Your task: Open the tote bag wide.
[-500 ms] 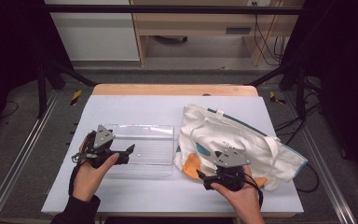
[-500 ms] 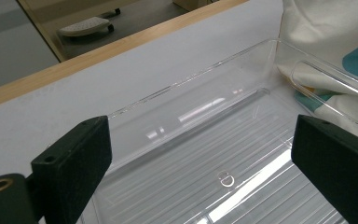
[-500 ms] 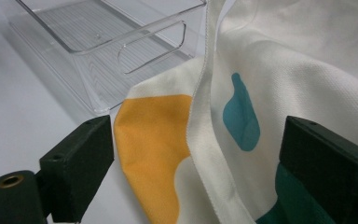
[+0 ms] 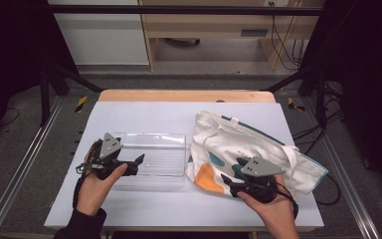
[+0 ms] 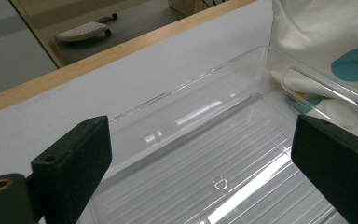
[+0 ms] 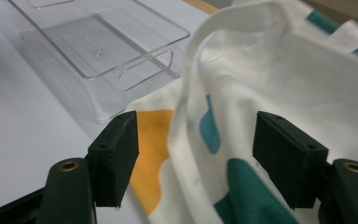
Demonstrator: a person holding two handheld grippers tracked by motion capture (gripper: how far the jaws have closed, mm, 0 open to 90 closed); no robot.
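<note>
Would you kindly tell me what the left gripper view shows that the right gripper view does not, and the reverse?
Left gripper view alone: the table's wooden edge and the floor beyond it, and a small mark moulded in the ribbed floor of the clear plastic tray.

Right gripper view alone: the orange patch on the white tote bag and its strap arching up between the open jaws.

Both: the tray, the bag's white cloth with teal patches, the white tabletop, and open black jaws holding nothing.
</note>
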